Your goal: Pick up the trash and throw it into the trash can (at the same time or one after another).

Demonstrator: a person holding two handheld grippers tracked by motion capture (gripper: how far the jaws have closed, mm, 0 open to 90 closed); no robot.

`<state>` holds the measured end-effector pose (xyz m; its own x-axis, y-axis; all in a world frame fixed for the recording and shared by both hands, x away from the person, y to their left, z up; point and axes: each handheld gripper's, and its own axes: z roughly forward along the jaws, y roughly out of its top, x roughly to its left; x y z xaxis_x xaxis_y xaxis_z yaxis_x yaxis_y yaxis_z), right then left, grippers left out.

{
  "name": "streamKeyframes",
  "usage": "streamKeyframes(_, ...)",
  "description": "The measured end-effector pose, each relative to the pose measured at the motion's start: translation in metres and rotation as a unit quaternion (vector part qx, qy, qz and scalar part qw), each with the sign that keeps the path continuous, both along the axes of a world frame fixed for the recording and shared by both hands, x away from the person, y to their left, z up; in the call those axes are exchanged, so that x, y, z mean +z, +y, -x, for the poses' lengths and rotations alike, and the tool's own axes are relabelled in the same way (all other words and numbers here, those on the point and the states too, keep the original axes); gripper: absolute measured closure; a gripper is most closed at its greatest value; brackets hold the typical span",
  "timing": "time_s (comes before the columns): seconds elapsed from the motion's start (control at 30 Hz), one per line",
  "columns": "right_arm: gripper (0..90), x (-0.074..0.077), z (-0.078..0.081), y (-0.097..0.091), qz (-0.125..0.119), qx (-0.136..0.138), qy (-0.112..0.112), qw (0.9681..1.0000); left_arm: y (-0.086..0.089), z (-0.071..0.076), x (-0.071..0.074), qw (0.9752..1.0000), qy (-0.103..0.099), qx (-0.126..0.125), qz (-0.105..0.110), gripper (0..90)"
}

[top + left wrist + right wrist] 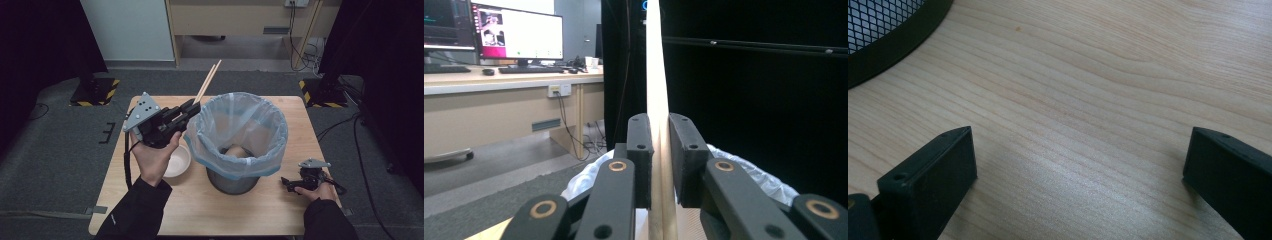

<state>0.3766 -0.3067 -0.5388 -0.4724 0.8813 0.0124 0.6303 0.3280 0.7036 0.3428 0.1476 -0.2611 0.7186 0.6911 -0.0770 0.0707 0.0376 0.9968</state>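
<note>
L gripper clamps chopsticks, sticking out toward 1 o'clock by bin rim. R gripper at 4 o'clock rests on table, jaws wide, nothing between; its own view adds the bin's mesh wall.

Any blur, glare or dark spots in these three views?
High view: sharp on the table, but both upper corners fall to near black. Left gripper view: the chopsticks sit so close they blur into one pale strip, black curtain behind, the monitor bright and washed out. Right gripper view: soft sheen on the wood between the jaws, grain crisp, the bin edge dark.
</note>
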Motion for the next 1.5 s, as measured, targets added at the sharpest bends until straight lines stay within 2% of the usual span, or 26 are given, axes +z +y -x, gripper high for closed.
streamKeyframes(0.57, 0.9, 0.000, 0.000, 0.000, 0.000, 0.000, -0.002, 1.0000, -0.043, -0.012, 0.010, 0.9995, -0.004, -0.031, -0.011, 80.1)
streamKeyframes(0.87, 0.8, 0.000, 0.000, 0.000, 0.000, 0.000, -0.002, 1.0000, -0.059, -0.018, 0.009, 0.9991, 0.000, -0.039, -0.017, 80.1)
streamKeyframes(1.07, 0.9, 0.000, 0.000, 0.000, 0.000, 0.000, -0.002, 1.0000, -0.075, -0.024, 0.007, 0.9983, 0.003, -0.051, -0.027, 80.1)
streamKeyframes(1.27, 0.9, 0.000, 0.000, 0.000, 0.000, 0.000, -0.002, 1.0000, -0.082, -0.029, 0.005, 0.9973, 0.012, -0.061, -0.039, 79.5)
streamKeyframes(1.47, 0.9, 0.000, 0.000, 0.000, 0.000, 0.000, -0.002, 1.0000, -0.077, -0.031, 0.002, 0.9975, 0.011, -0.060, -0.035, 69.3)
streamKeyframes(1.5, 0.8, 0.000, 0.000, 0.000, 0.000, 0.000, -0.002, 1.0000, -0.072, -0.030, 0.003, 0.9980, 0.007, -0.056, -0.030, 64.6)
